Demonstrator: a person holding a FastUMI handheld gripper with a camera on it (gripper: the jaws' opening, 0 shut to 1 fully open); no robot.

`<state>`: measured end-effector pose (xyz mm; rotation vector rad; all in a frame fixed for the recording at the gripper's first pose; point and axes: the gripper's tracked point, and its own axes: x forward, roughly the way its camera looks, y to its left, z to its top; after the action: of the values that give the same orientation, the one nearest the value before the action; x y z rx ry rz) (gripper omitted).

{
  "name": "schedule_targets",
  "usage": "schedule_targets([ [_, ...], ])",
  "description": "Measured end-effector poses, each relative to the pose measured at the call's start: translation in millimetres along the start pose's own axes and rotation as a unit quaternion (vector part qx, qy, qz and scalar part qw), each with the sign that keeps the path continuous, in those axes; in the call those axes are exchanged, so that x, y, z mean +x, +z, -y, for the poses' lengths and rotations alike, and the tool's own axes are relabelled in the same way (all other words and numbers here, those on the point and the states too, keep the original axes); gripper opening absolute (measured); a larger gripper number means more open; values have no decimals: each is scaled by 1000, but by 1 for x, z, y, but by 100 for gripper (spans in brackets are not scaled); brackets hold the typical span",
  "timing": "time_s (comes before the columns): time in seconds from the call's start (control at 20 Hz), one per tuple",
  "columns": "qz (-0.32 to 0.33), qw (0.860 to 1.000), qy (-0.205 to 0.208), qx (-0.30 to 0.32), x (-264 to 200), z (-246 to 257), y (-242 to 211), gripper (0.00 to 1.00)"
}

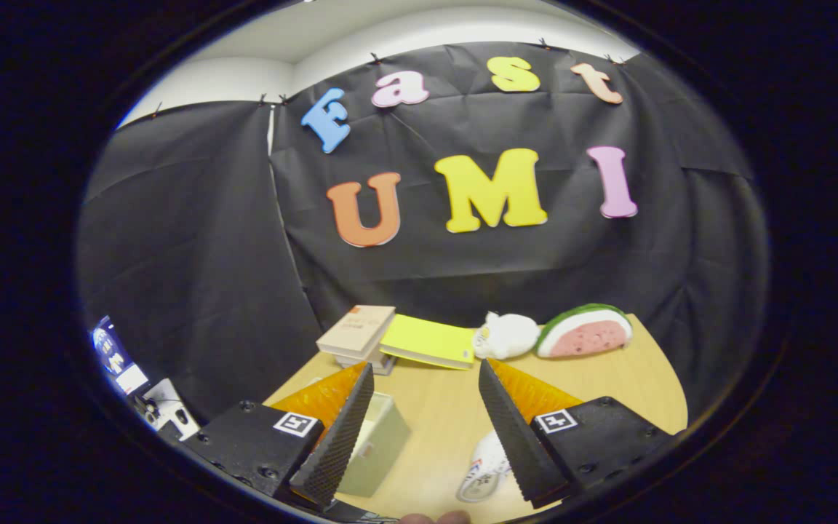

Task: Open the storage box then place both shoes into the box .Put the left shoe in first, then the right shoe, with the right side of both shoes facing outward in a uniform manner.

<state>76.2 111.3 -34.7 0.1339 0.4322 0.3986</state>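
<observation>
Gripper (426, 393) held wide, nothing gripped, raised above table (608, 386). Box (375, 444) seen under left finger, lid state unclear. Shoe (483, 469) beside right finger. Opening step judged pending; descent to box required.

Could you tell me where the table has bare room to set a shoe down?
The open gripper frames a bare strip of table between the storage box and shoe. More lies right, below the watermelon toy. Crowded at the back: books, yellow notebook, white plush.

Gripper (426, 418) fingers spread above storage box (375, 444), shoe (484, 469).
</observation>
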Motion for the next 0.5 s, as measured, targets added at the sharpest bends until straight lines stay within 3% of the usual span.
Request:
schedule_targets([
  [0.15,-51,997,-52,9,3,59,-44,93],
  [0.25,-99,993,-66,18,14,82,-82,93],
  [0.5,-223,973,-52,31,61,97,-172,94],
])
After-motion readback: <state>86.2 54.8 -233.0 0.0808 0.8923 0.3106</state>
